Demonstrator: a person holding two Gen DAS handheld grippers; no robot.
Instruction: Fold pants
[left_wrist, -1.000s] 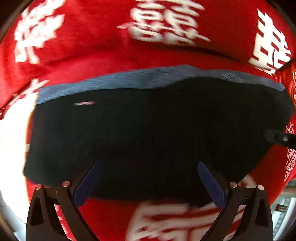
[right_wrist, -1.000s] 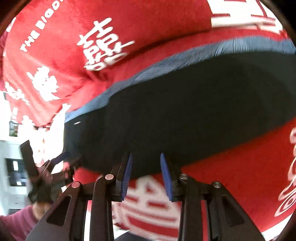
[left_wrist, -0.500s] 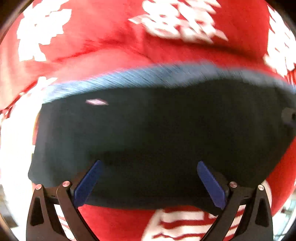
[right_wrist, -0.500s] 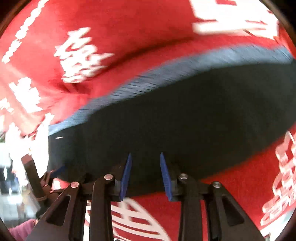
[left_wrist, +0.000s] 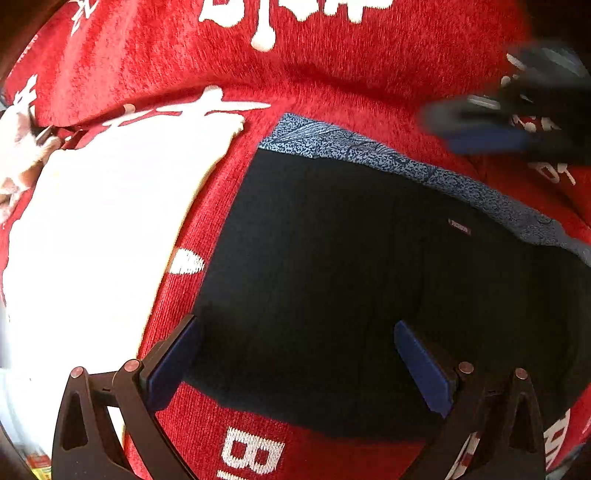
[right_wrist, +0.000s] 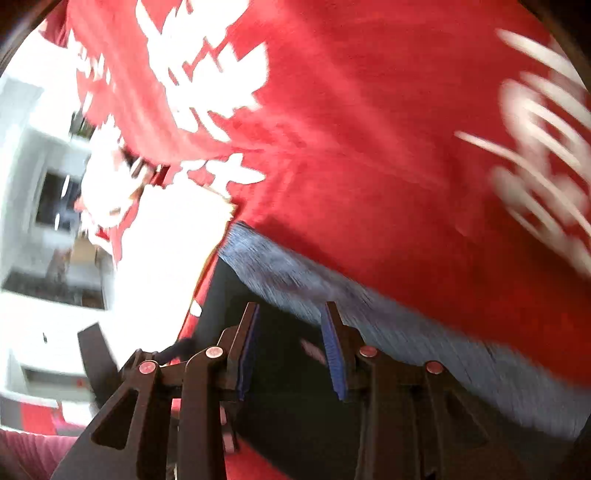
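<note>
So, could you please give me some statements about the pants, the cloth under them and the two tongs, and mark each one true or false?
1. The folded black pants lie on a red cloth with white characters. True.
2. A blue-grey patterned band runs along the far edge of the pants. True.
3. The left tongs are shut on the pants. False: they are wide open with nothing between the blue pads.
4. The cloth under the pants is plain green. False: it is red with white print.
5. The right tongs are open and hold nothing. True.
</note>
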